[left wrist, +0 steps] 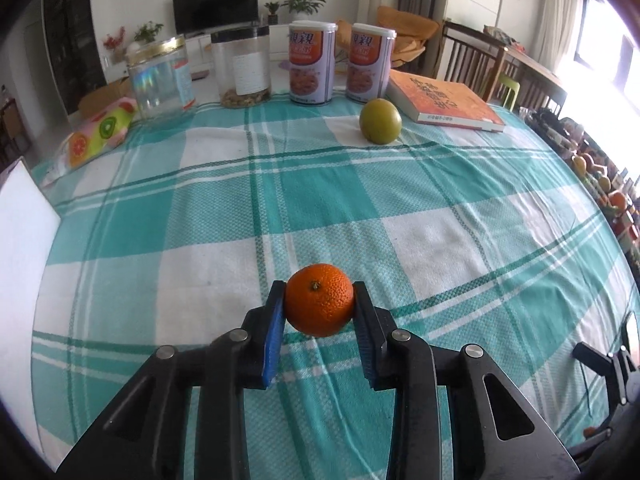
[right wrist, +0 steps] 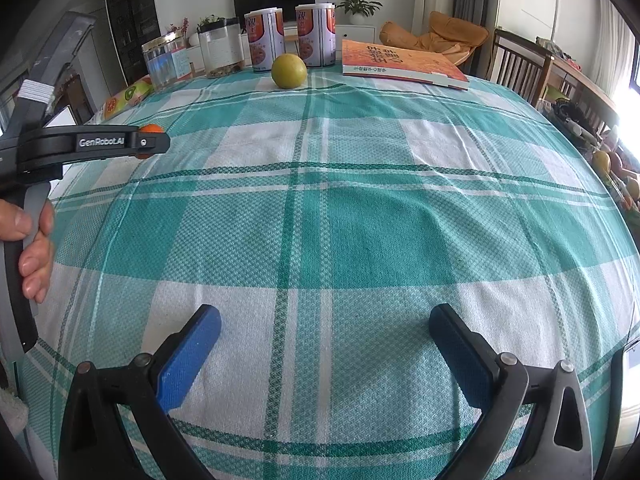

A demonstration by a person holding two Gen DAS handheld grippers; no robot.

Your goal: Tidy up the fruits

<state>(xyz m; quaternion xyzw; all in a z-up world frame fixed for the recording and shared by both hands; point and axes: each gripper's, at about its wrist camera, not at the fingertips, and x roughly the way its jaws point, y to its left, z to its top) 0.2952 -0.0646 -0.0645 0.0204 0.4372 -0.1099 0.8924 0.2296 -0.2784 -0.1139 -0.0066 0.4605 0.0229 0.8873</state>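
The left hand-held gripper (left wrist: 319, 307), nearest the lens, has its blue pads pressed on either side of an orange (left wrist: 319, 305), stem end facing up, held just above the checked cloth of the table (left wrist: 440, 184) toward its near edge. The one other loose fruit, a green one (left wrist: 380, 121), sits well apart at the far edge, ahead and slightly right of the held orange, just in front of the two cans (left wrist: 312, 62) and beside the book (left wrist: 444, 100). The right hand-held gripper (right wrist: 325, 344) hangs over the near edge with jaws wide apart and nothing between them, so it looks the likelier one to fetch the green fruit (right wrist: 289, 71), which lies straight ahead of it.
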